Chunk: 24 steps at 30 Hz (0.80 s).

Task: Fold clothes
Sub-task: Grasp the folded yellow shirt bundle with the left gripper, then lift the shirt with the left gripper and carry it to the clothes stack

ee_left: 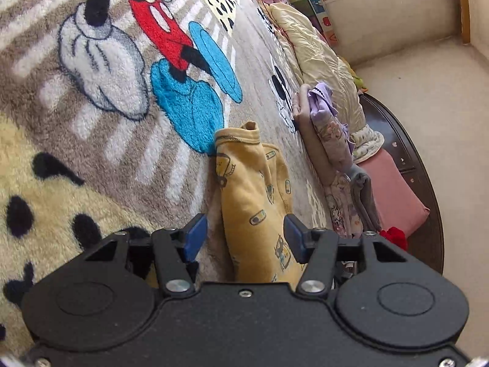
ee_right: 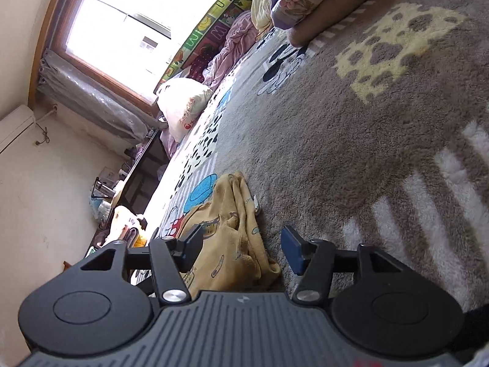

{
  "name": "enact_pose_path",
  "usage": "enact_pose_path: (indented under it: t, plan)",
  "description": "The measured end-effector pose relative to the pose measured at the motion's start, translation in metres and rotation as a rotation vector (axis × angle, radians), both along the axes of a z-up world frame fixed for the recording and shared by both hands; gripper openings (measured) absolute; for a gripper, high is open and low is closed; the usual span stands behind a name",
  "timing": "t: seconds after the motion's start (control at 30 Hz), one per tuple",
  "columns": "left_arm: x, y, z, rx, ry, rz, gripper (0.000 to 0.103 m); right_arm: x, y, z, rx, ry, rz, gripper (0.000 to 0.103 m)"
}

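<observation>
A yellow printed garment (ee_left: 253,189) lies bunched lengthwise on a fleece cartoon-mouse blanket (ee_left: 101,140). My left gripper (ee_left: 244,237) stands open with the garment's near end between its blue pads (ee_left: 195,235), and there is a gap on the left side. In the right wrist view the same yellow garment (ee_right: 232,214) lies crumpled on the grey blanket (ee_right: 336,122). My right gripper (ee_right: 241,247) is open over its near end, and its right pad (ee_right: 292,249) is clear of the cloth. A pile of folded purple and beige clothes (ee_left: 330,140) sits beyond, toward the bed's edge.
A cream quilt (ee_left: 318,55) and a pink cushion (ee_left: 394,189) line the dark wooden bed edge (ee_left: 428,214), with pale floor (ee_left: 443,107) past it. A white plastic bag (ee_right: 183,104), a pink quilt (ee_right: 232,49) and a bright window (ee_right: 137,15) lie at the far end.
</observation>
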State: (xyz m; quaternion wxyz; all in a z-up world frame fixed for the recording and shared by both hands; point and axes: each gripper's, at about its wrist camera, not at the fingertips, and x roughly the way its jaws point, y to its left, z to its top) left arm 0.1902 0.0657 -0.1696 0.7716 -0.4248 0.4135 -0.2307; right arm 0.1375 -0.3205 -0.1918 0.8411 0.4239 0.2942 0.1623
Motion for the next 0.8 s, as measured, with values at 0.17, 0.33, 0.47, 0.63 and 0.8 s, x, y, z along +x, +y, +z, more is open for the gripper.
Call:
enact_pose_path:
  t: [0.17, 0.33, 0.47, 0.63, 0.8]
  plan:
    - [0.016, -0.014, -0.001, 0.005, -0.014, 0.018, 0.055, 0.003, 0.028, -0.006, -0.108, -0.001, 0.059, 0.067]
    - [0.016, -0.039, 0.002, 0.132, -0.085, -0.025, 0.024, 0.009, 0.025, -0.019, -0.051, -0.003, 0.033, 0.037]
    - [0.014, -0.041, 0.017, 0.068, -0.151, -0.021, 0.017, 0.006, 0.022, -0.019, -0.039, -0.038, 0.044, 0.03]
    - [0.011, -0.058, 0.055, -0.015, -0.282, -0.056, 0.017, -0.005, 0.01, -0.005, 0.03, -0.134, 0.038, 0.028]
    - [0.026, -0.101, 0.09, -0.052, -0.338, -0.126, 0.017, -0.015, -0.023, 0.02, 0.11, -0.247, -0.029, 0.028]
